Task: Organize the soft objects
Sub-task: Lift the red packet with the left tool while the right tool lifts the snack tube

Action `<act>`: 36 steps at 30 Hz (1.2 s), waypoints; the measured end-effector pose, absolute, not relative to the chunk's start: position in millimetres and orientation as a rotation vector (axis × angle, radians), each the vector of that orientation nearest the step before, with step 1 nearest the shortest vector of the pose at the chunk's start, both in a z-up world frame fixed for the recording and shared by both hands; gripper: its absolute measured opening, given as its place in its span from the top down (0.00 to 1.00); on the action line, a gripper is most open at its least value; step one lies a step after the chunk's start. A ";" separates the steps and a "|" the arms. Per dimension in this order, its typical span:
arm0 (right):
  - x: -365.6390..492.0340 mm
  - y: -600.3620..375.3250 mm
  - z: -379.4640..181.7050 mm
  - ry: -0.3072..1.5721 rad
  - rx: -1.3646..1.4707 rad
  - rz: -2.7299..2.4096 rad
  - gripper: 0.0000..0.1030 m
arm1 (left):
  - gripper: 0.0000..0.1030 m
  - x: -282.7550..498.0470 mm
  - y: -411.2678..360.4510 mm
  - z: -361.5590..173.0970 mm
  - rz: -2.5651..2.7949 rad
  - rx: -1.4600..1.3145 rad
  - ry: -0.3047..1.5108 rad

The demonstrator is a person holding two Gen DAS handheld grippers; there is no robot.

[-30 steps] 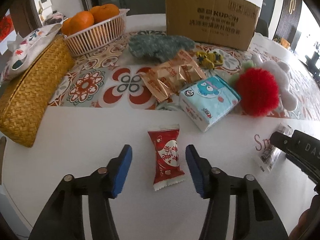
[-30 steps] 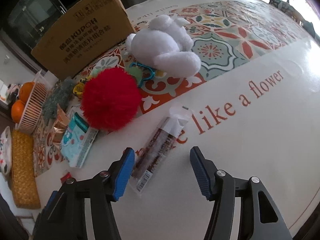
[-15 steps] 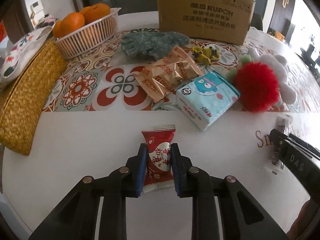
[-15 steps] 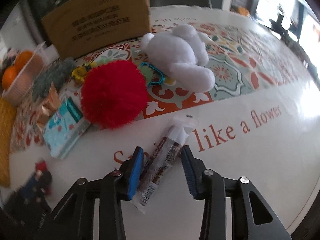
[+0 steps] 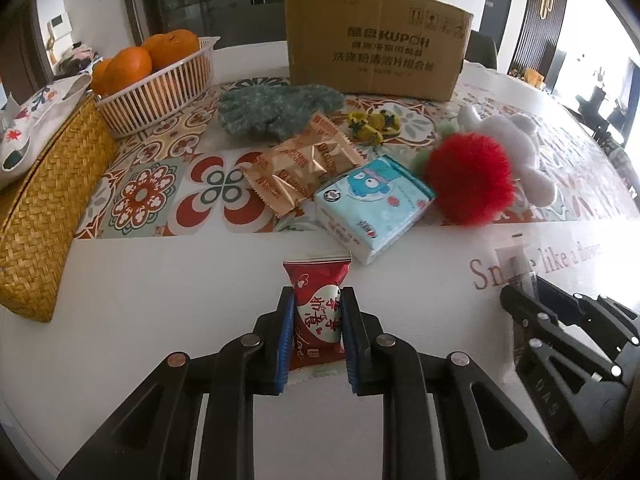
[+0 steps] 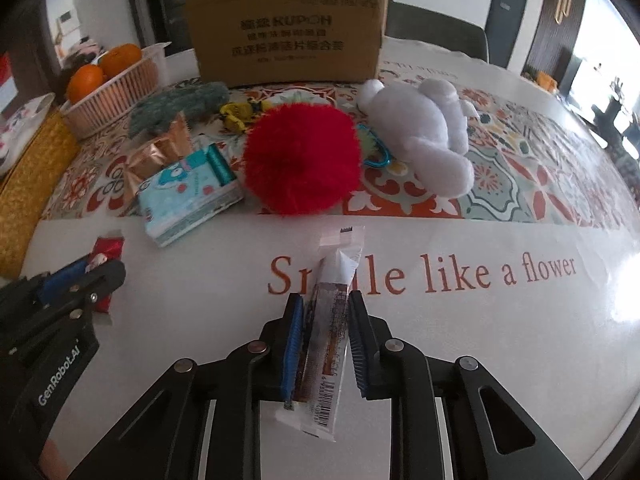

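Note:
My left gripper (image 5: pixel 317 300) is shut on a red candy packet (image 5: pixel 318 312) that lies on the white table. My right gripper (image 6: pixel 325 302) is shut on a long clear snack stick packet (image 6: pixel 329 332) over the "Smile like a flower" lettering. A red pom-pom (image 6: pixel 302 160), a white plush toy (image 6: pixel 428 132), a blue tissue pack (image 6: pixel 188 196) and a grey-green fuzzy cloth (image 5: pixel 276 110) lie beyond on the patterned runner. The pom-pom (image 5: pixel 470 178) and the tissue pack (image 5: pixel 372 206) also show in the left wrist view.
A cardboard box (image 5: pixel 376 60) stands at the back. A white basket of oranges (image 5: pixel 156 80) and a woven straw case (image 5: pixel 44 200) are at the left. Gold snack packets (image 5: pixel 304 168) and small yellow toys (image 5: pixel 374 124) lie on the runner.
Both grippers have closed from wide open onto their packets: the left on the red candy, the right on the snack stick. The right wrist view has swung to face the box.

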State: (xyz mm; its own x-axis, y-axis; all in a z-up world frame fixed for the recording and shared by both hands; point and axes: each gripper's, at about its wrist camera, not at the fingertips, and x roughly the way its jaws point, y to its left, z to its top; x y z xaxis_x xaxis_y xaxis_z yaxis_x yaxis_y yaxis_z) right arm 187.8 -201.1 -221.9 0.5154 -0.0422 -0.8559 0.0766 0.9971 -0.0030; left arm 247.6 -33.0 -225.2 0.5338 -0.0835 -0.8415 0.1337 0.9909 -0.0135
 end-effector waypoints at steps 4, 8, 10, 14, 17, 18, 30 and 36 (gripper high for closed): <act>189.8 -201.4 -216.4 1.013 0.026 -0.063 0.78 | 0.78 245.5 -35.8 -219.9 -0.142 0.045 0.992; 185.7 -203.2 -201.2 0.981 0.031 -0.065 0.78 | 0.78 244.2 -37.0 -208.6 -0.155 0.033 0.971; 185.8 -203.7 -194.5 0.968 0.040 -0.064 0.78 | 0.78 244.9 -37.6 -202.4 -0.159 0.032 0.959; 186.0 -205.1 -177.4 0.931 0.051 -0.055 0.78 | 0.78 245.6 -38.7 -182.4 -0.160 0.034 0.913; 186.7 -205.9 -162.9 0.901 0.061 -0.050 0.78 | 0.78 246.9 -38.6 -166.5 -0.163 0.030 0.884; 188.0 -206.4 -156.0 0.887 0.064 -0.046 0.78 | 0.78 246.9 -38.5 -159.8 -0.165 0.029 0.870; 196.2 -210.2 -81.5 0.722 0.099 -0.011 0.78 | 0.78 259.0 -41.8 -89.3 -0.206 -0.010 0.750; 205.4 -215.5 -52.4 0.652 0.129 0.014 0.79 | 0.78 268.7 -45.9 -55.5 -0.203 0.004 0.672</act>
